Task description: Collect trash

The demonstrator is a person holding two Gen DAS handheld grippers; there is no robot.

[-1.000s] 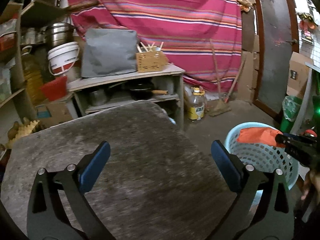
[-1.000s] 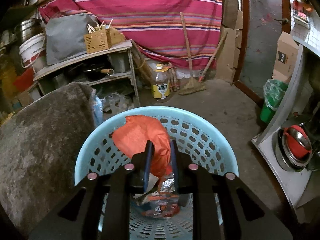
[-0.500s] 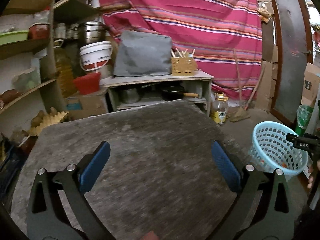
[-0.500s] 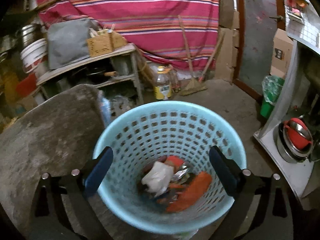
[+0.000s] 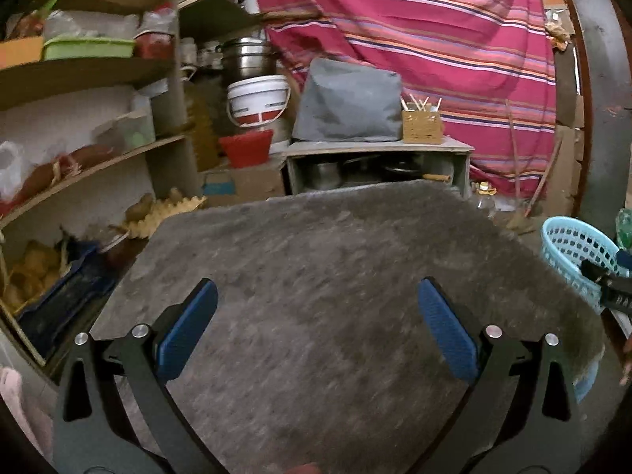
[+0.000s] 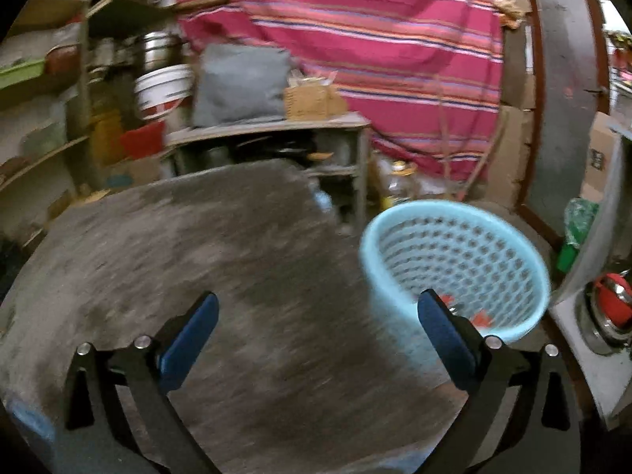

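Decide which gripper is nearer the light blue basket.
Right. The right gripper hangs just beside the light blue basket, jaws opening and empty; the left gripper hovers over the grey table, farther away.

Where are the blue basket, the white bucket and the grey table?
blue basket (image 6: 509, 221): right wrist view, far rim.
white bucket (image 5: 258, 96): left wrist view, its side wall.
grey table (image 5: 335, 268): left wrist view, bare top.

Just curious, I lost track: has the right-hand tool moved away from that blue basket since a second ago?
Yes. The right tool has swung left, off the blue basket, out over the grey table. Its jaws are opening, nothing between them.
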